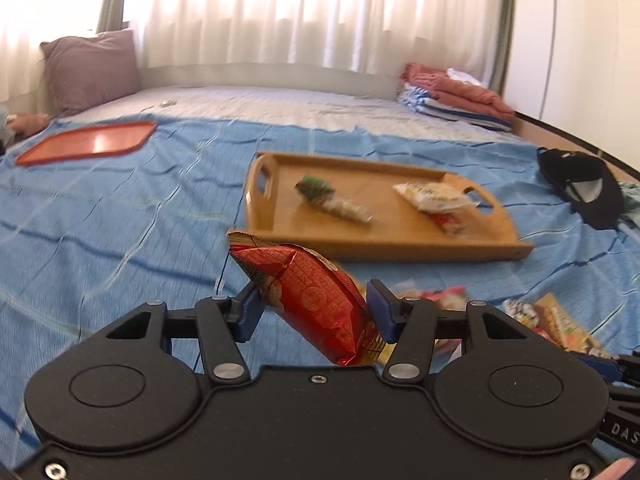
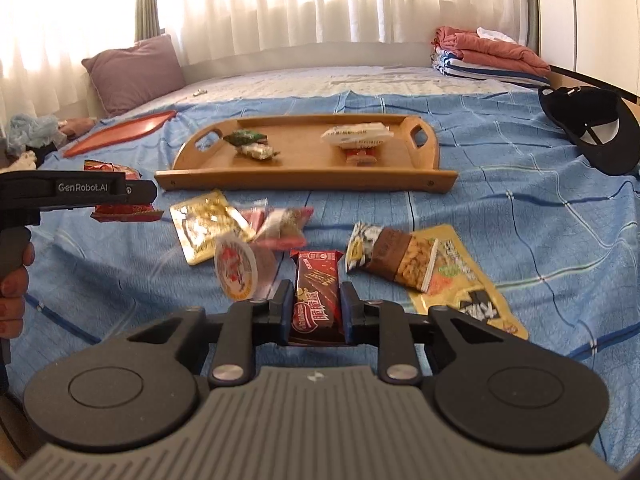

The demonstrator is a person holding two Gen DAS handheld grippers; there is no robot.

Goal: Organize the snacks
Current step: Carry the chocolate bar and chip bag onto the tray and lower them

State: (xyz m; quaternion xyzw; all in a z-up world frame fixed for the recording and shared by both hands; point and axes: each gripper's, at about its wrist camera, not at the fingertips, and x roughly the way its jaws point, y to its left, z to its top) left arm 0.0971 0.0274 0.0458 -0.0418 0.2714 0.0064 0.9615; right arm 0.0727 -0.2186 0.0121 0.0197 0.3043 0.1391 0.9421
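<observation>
My left gripper (image 1: 314,312) is shut on a red foil snack packet (image 1: 308,292), held above the blue bedspread in front of the wooden tray (image 1: 400,236). The tray holds a green-and-pale candy pack (image 1: 332,198) and a white pack over a small red one (image 1: 436,200). My right gripper (image 2: 316,308) is shut on a dark red chocolate wafer bar (image 2: 318,292). Loose snacks lie ahead of it: a gold pouch (image 2: 206,226), a round jelly cup (image 2: 240,272), a pink pack (image 2: 284,222), a brown nut bar (image 2: 394,260), a yellow pouch (image 2: 468,280). The left gripper shows at left in the right wrist view (image 2: 132,200).
An orange tray (image 1: 92,142) lies at the far left of the bed. A black cap (image 2: 588,128) sits at the right. A purple pillow (image 2: 136,72) and folded towels (image 2: 488,56) are at the back by the curtains.
</observation>
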